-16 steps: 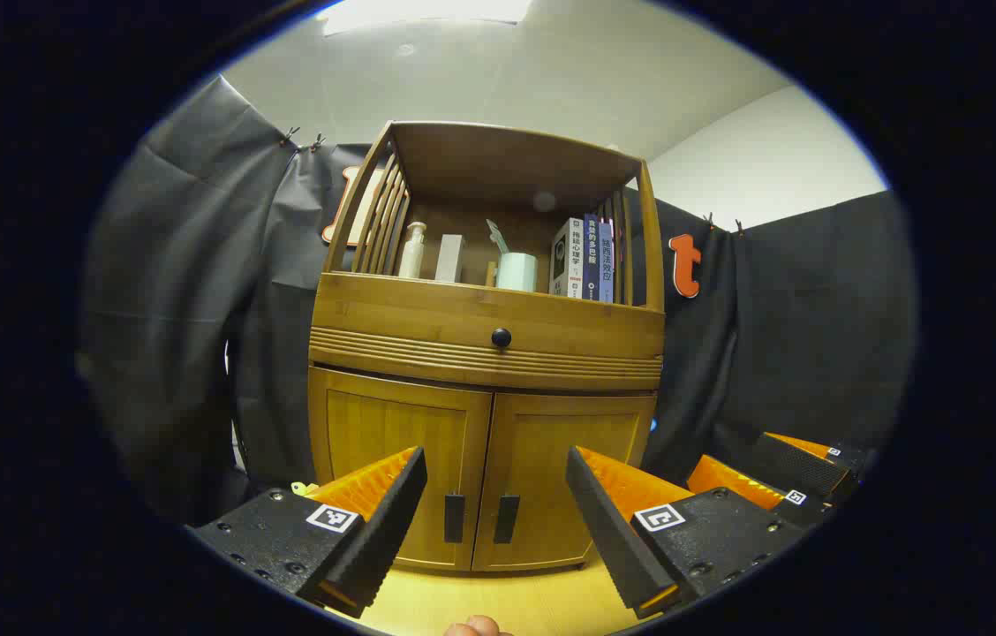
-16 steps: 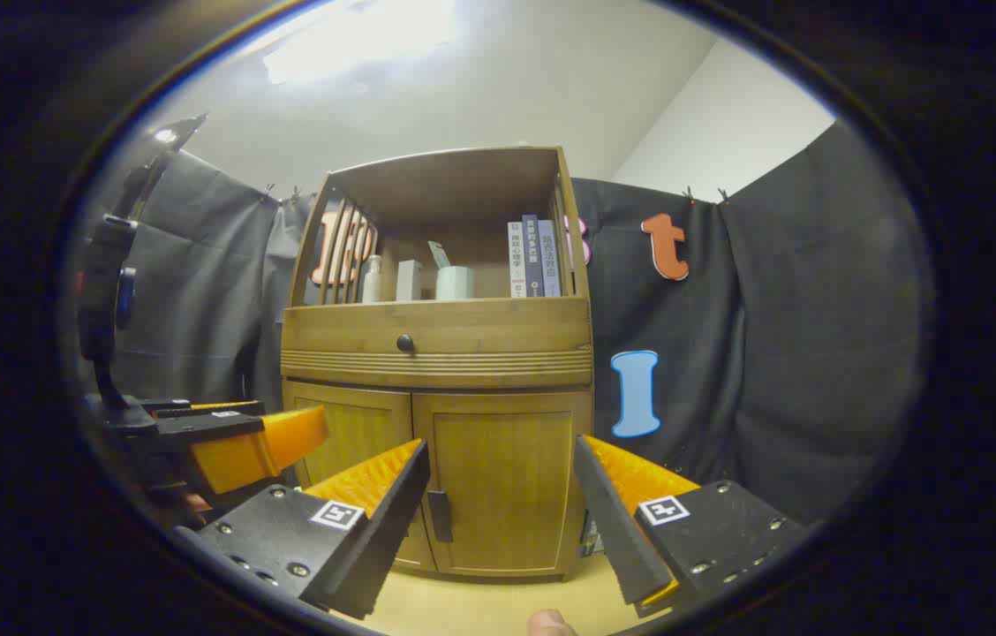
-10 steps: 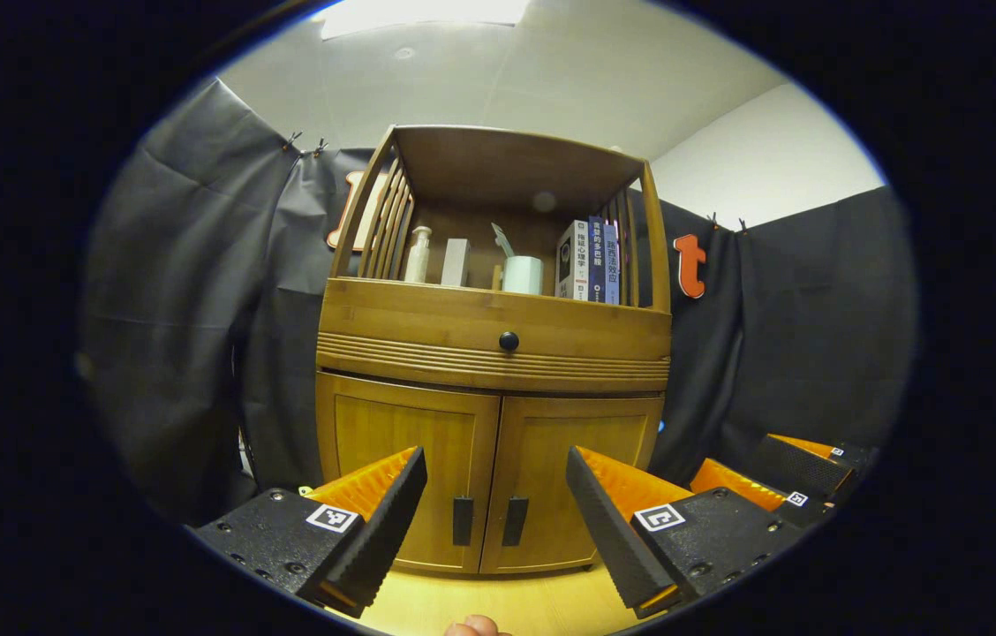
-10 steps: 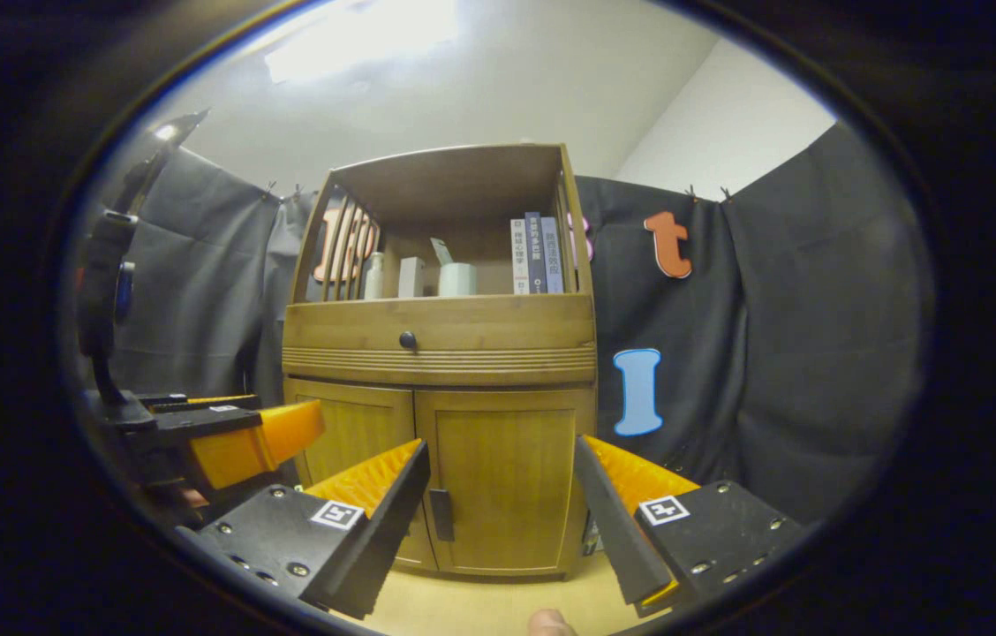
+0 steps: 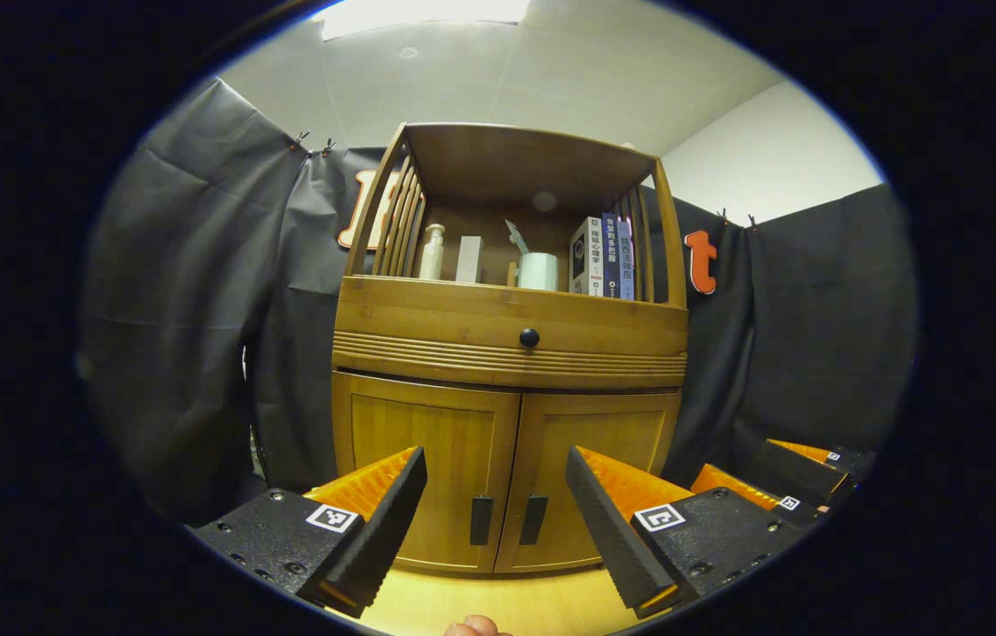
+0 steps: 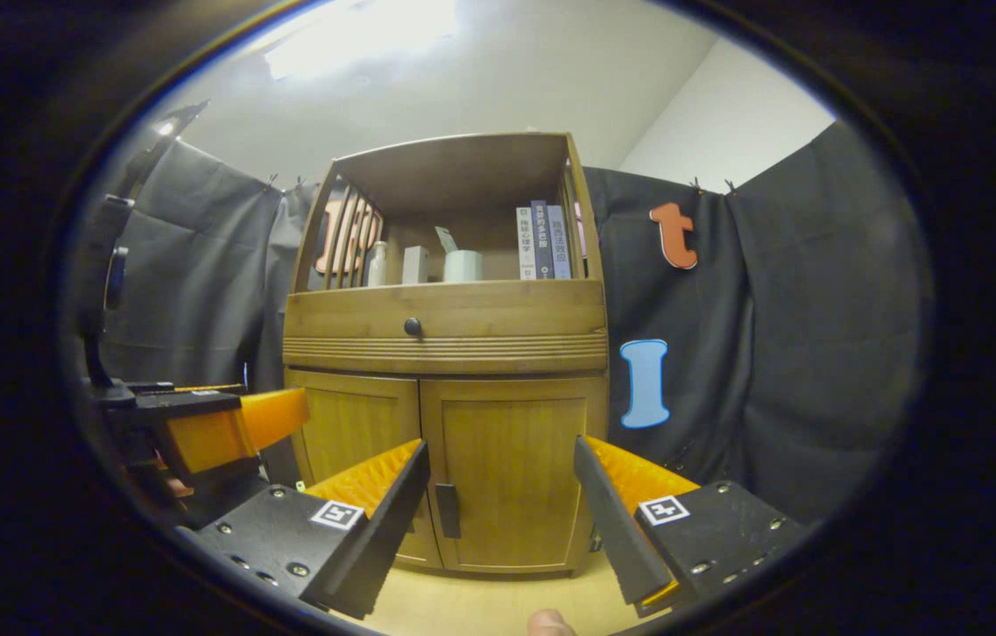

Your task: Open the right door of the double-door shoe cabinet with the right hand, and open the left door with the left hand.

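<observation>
- The wooden shoe cabinet (image 5: pixel 507 353) stands upright on a light wooden floor (image 5: pixel 498 601) against the black cloth wall, dead ahead in both views.
- Its left door (image 5: pixel 427 477) and right door (image 5: pixel 591 477) are both closed and meet at the middle seam.
- The left door handle (image 5: pixel 481 520) and the right door handle (image 5: pixel 533 519) are dark vertical bars, just beside each other on either side of that seam.
- Left hand-held gripper (image 5: pixel 496 495): fingers spread wide, holding nothing, short of the doors, with both handles seen in the gap between its fingers.
- Right hand-held gripper (image 6: pixel 501 490): also spread wide and holding nothing, clear of the cabinet; the right door (image 6: pixel 511 477) fills its gap and that door's handle (image 6: pixel 448 511) sits just beside its left finger.
- In the right gripper view the left hand-held gripper (image 6: pixel 215 433) shows low at the left; in the left gripper view the right hand-held gripper (image 5: pixel 780 481) shows low at the right.
- Above the doors sits a drawer with 1 dark knob (image 5: pixel 529 337); the open shelf on top carries books (image 5: pixel 604 265), a pale cup (image 5: pixel 539 270) and a bottle (image 5: pixel 432 252).
</observation>
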Tool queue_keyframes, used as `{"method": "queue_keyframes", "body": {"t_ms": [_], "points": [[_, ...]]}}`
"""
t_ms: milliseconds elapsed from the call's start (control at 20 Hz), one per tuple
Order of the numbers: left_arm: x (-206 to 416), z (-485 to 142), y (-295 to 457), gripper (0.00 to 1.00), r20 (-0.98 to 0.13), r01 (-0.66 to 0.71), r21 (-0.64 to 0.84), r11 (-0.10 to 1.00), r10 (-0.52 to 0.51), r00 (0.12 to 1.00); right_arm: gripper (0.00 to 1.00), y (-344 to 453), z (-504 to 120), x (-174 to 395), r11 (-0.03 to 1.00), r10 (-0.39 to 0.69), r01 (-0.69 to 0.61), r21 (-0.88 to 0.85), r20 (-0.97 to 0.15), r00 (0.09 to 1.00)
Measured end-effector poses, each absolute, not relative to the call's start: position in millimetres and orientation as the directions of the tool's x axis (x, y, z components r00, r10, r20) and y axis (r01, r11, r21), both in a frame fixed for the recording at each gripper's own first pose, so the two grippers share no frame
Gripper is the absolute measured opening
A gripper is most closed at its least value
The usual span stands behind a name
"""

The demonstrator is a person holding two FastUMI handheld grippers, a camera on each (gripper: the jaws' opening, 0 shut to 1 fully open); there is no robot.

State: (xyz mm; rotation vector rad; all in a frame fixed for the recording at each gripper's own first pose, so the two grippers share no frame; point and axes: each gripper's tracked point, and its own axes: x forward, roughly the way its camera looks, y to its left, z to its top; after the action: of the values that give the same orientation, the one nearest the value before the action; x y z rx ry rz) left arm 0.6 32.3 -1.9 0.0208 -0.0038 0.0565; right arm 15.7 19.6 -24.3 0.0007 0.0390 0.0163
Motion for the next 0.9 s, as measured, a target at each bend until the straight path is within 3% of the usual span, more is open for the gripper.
{"method": "queue_keyframes", "body": {"t_ms": [300, 600, 700, 900], "points": [[-3, -3, 73, 0.98, -0.001, -0.123, 0.046, 0.991, 0.123, 0.992, 0.96, 50, -72, 45, 0.998, 0.055, -0.056, -0.001, -0.119, 0.991], [-15, -1, 144, 0.96, 0.007, -0.26, 0.065, 0.963, 0.26, 0.966, 0.97, 88, -132, 100, 0.996, 0.088, -0.09, 0.0, -0.211, 0.974], [-19, -2, 168, 0.96, 0.006, -0.307, 0.071, 0.949, 0.308, 0.951, 0.85, 99, -153, 119, 0.995, 0.09, -0.095, -0.008, -0.242, 0.966], [-31, -4, 210, 0.98, 0.0, -0.388, 0.089, 0.918, 0.389, 0.921, 0.74, 108, -199, 158, 0.997, 0.06, -0.072, -0.028, -0.314, 0.947]]}}
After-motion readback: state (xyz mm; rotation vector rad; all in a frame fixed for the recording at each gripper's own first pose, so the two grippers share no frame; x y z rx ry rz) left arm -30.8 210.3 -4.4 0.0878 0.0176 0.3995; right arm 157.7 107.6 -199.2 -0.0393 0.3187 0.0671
